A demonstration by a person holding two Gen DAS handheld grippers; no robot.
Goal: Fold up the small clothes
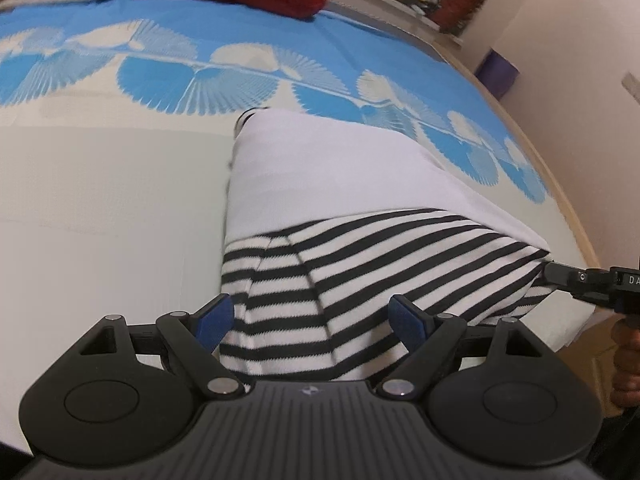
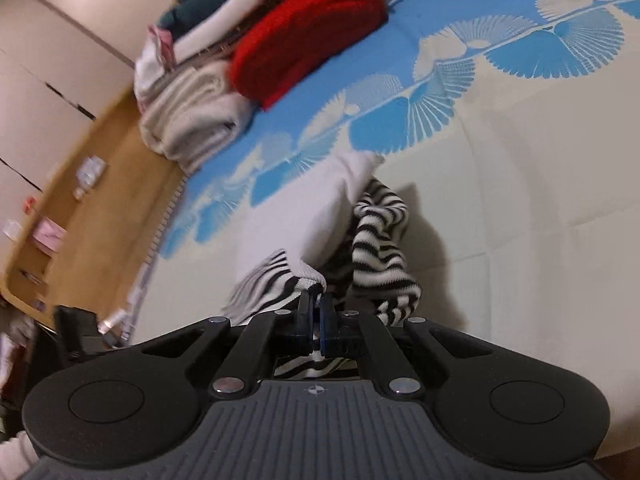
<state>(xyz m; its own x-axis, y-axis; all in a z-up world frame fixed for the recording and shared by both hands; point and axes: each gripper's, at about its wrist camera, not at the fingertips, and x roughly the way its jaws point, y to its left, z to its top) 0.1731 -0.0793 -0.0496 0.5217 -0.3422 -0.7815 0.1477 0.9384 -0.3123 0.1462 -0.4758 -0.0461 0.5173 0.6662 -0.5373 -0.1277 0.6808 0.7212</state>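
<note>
Folding has begun but is not done: the right gripper (image 2: pixel 316 300) is clamped tight on a corner of the striped top (image 1: pixel 360 272) and lifts it off the bed (image 1: pixel 100 200), so the cloth hangs in a bunch. The left gripper (image 1: pixel 310 320) is wide open over the top and grips nothing. A neat pile (image 2: pixel 224 80) sits at the far end, but this top must go flat and be folded

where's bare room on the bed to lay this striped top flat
Free: the cream sheet left of the striped top, below the blue fan border. Crowded: the far end, with the red knit and folded pile.
</note>
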